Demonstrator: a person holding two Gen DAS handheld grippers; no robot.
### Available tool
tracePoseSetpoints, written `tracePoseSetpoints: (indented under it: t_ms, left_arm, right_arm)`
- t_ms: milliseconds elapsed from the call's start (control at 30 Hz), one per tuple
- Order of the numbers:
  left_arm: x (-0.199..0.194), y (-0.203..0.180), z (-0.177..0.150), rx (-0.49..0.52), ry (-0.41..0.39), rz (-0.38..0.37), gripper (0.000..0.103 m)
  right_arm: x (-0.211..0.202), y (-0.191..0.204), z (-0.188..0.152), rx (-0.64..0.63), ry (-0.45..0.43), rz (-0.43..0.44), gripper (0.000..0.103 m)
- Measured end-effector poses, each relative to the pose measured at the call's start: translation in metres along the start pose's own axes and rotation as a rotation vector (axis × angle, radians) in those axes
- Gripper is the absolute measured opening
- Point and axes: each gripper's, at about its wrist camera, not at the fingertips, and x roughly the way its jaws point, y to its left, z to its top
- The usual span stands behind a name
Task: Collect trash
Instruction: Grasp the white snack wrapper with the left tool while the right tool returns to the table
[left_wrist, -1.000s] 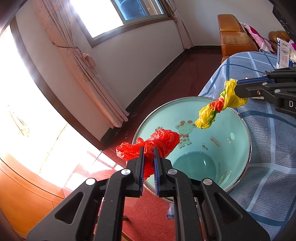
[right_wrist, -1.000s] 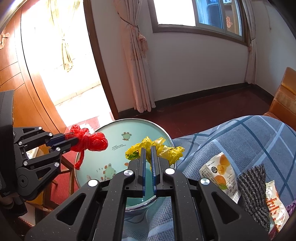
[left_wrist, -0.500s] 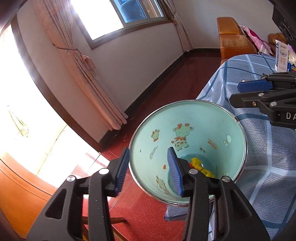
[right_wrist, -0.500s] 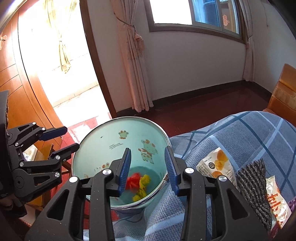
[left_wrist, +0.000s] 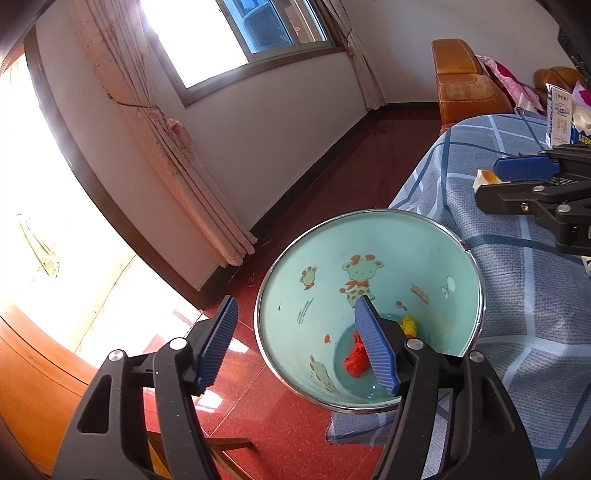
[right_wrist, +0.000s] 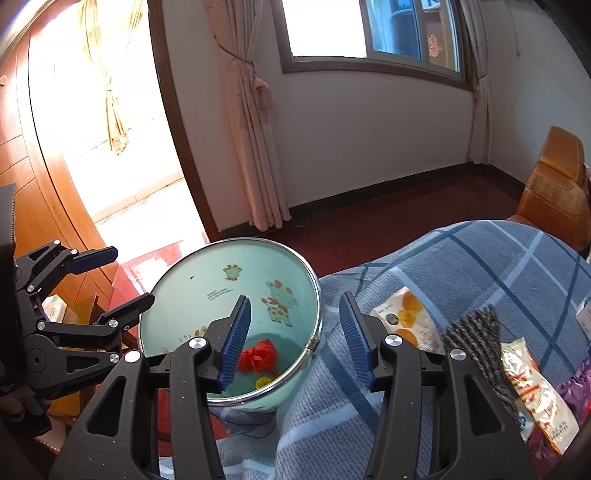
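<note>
Two bags, one red (left_wrist: 356, 360) and one yellow (left_wrist: 409, 326), lie in one bin (left_wrist: 295, 306); both claws, left (left_wrist: 295, 347) and right (right_wrist: 295, 339), are opening, empty.

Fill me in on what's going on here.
A person is collecting trash with two hand-held grippers. The left hand-held gripper and right hand-held gripper hang over the bin, jaws opening, nothing between them. A red bag and yellow bag lie in its bottom. Snack packets wait on the blue checked cloth.

A home's living room: tied-back curtains (right_wrist: 258, 122) beside a window (right_wrist: 373, 29) at twelve o'clock, an orange leather sofa (right_wrist: 554, 195) at two o'clock, polished red floor (left_wrist: 280, 417), a checked blue cloth (right_wrist: 461, 266).
</note>
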Motion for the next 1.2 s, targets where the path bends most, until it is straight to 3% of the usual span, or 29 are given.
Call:
tracePoseSetpoints:
  t_ms: [133,267,433,667,933,1200]
  left_arm:
    - [-0.004,-0.007,0.003,-0.003,-0.01,-0.026,0.065]
    - [-0.008,-0.029,0.007,0.013,-0.02,-0.086,0.065]
    - [-0.016,-0.072,0.016,0.07,-0.048,-0.155,0.065]
    - [-0.016,-0.12,0.035,0.1,-0.077,-0.223,0.065]
    - [0.009,-0.136,0.078,0.055,-0.1,-0.245,0.065]
    - [0.05,-0.17,0.092,0.076,-0.018,-0.34,0.06]
  right_arm:
    - [-0.024,-0.007,-0.006,0.006,-0.023,-0.048,0.051]
    - [-0.066,-0.031,-0.023,0.036,-0.06,-0.155,0.056]
    - [-0.131,-0.086,-0.069,0.155,-0.086,-0.317,0.058]
    - [-0.201,-0.148,-0.128,0.34,-0.134,-0.467,0.06]
    - [-0.226,-0.196,-0.169,0.456,-0.145,-0.559,0.064]
    - [-0.233,-0.215,-0.187,0.517,-0.143,-0.599,0.067]
